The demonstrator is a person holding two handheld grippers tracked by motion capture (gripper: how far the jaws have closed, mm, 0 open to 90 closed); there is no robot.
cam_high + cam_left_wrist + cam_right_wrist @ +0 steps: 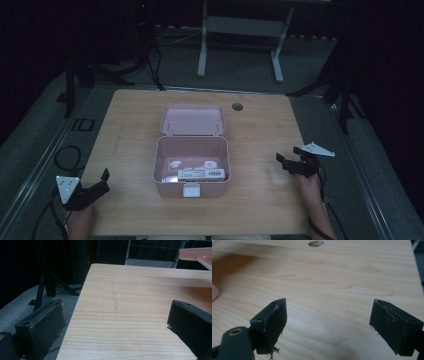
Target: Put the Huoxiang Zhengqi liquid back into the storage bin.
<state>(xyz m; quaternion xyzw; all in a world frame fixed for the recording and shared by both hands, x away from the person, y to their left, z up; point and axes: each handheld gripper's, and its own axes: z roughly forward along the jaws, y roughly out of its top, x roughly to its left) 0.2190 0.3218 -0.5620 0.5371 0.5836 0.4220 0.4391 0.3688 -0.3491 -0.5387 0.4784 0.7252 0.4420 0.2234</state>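
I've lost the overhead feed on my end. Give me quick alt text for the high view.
An open pink box sits mid-table with its lid folded back and a white labelled item inside. The left gripper and right gripper are held open and empty either side of it, above the wooden table.
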